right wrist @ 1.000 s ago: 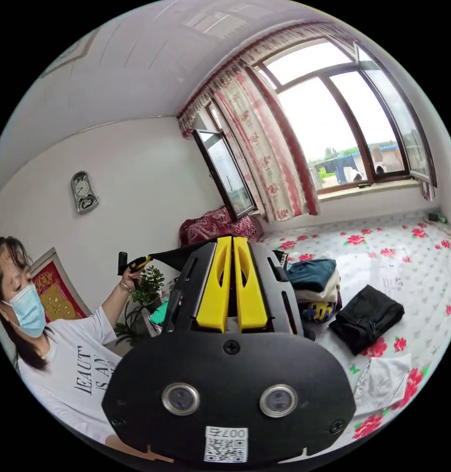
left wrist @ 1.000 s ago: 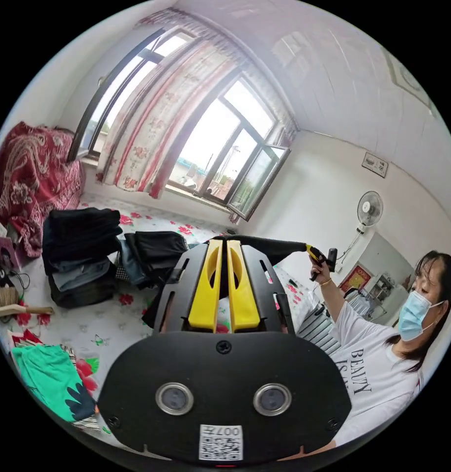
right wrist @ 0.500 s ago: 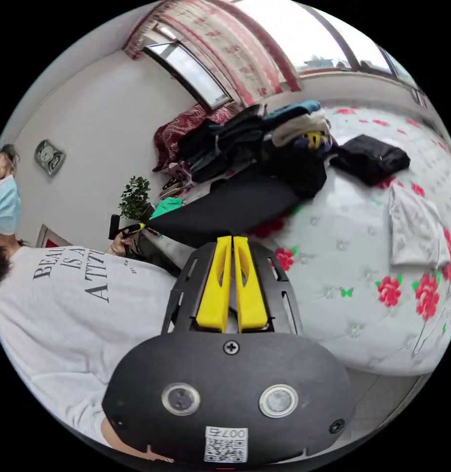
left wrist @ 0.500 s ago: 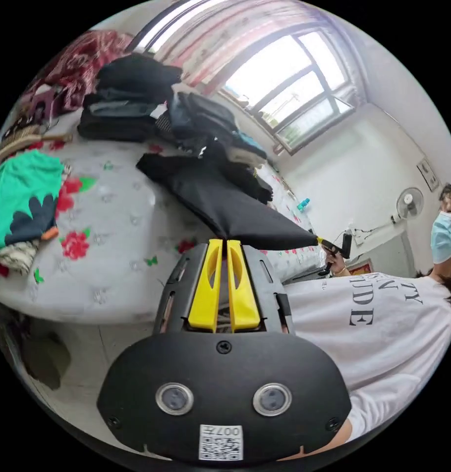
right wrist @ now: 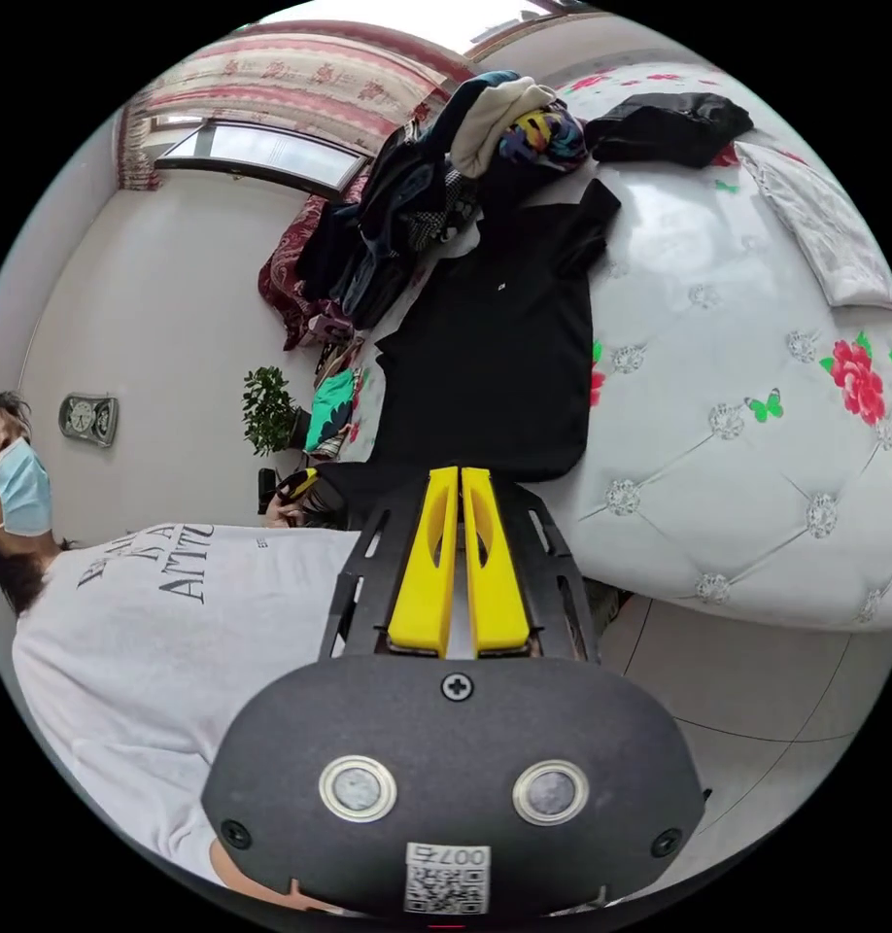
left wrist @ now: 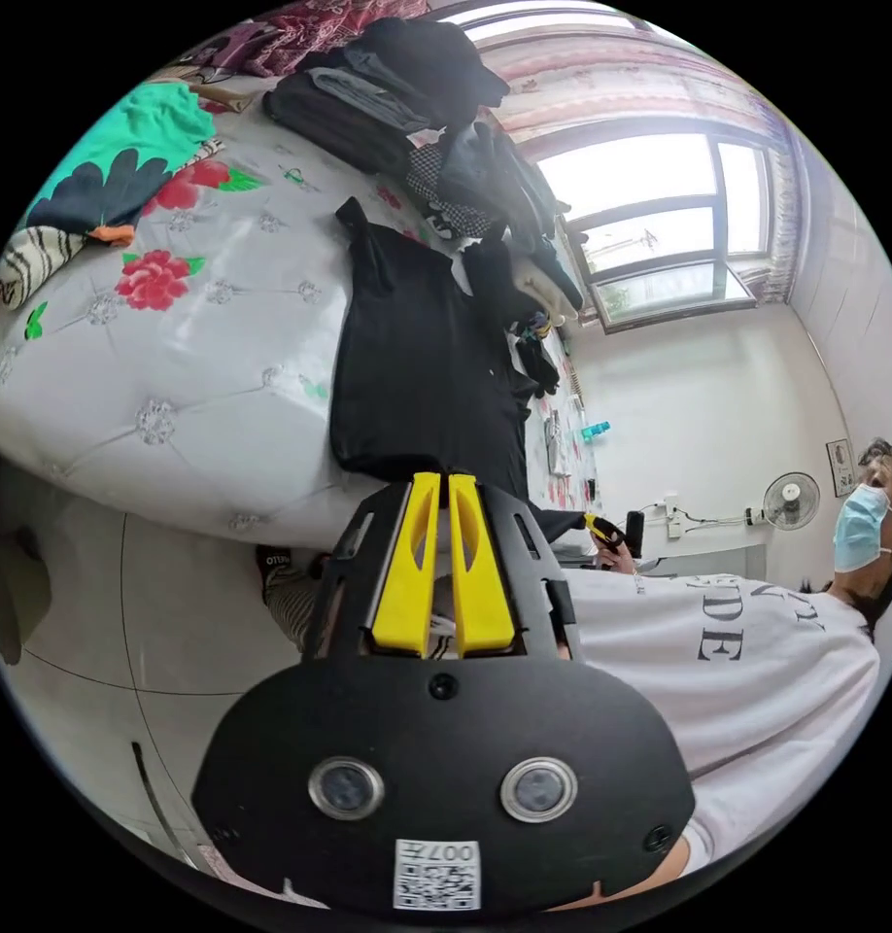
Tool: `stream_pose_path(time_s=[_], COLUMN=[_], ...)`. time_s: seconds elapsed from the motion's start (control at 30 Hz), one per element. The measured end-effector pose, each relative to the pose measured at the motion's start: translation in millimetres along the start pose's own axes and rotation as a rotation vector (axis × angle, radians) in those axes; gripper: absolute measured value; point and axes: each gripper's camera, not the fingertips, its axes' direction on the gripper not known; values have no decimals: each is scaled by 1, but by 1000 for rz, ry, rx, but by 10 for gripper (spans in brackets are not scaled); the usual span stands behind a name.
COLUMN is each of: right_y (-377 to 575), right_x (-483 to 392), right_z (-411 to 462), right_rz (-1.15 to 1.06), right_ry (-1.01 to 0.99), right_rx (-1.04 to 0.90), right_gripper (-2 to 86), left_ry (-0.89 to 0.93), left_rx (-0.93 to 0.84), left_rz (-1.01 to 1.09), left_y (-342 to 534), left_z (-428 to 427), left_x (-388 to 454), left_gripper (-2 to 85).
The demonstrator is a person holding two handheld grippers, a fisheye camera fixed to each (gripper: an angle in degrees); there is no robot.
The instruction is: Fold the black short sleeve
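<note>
The black short-sleeve shirt (left wrist: 422,369) lies spread flat on the white flowered bed (left wrist: 203,360), its sleeves toward the clothes piles and its hem at the bed's edge. My left gripper (left wrist: 439,478) is shut on one hem corner there. The right gripper view has the same shirt (right wrist: 495,360) stretched over the mattress, with my right gripper (right wrist: 459,473) shut on the other hem corner. Each gripper appears small in the other's view, the right gripper (left wrist: 601,530) and the left gripper (right wrist: 300,483), both by the person's white T-shirt.
Piles of folded dark clothes (left wrist: 407,87) stand beyond the shirt. A green garment (left wrist: 125,155) lies to one side, a white cloth (right wrist: 825,233) and a black bundle (right wrist: 665,126) to the other. Tiled floor (left wrist: 106,632) lies below the bed edge.
The shirt, held taut in the air between both grippers, has come down and now lies flat on the bed. Both grippers have dropped to the bed's edge, still closed.
</note>
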Motion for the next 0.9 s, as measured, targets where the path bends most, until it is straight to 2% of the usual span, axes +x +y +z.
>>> stream_pose_path(time_s=[0.17,0.23,0.37,0.47,0.7,0.8,0.9], right_y=[-85,-113,-117,-103,-99,-109,-112], right_x=[2,14,18,20,31,24,8], right_z=[11,25,39,55,108,130,134], right_rz=[34,141,179,157,171,157,99], right_ry=[51,121,225,303,372,431,480], right_rx=[101,163,213,166,-7,-95,-154], right_gripper=[0,4,11,18,16,5,0], left_ry=[-69,-128,-277,-321,-364,-462,-468], left_rx=[46,68,96,96,-88,-154,-191], left_rz=[11,-38,-85,-56,-60,-69,-45], left_y=[-98,-136,-157,-146,-117,-123,-128], left_z=[27,48,56,56,104,124,123], left_x=[1,-4,-10,-14,-31,-34,-33], left_gripper=[21,64,72,69,70,19,-4])
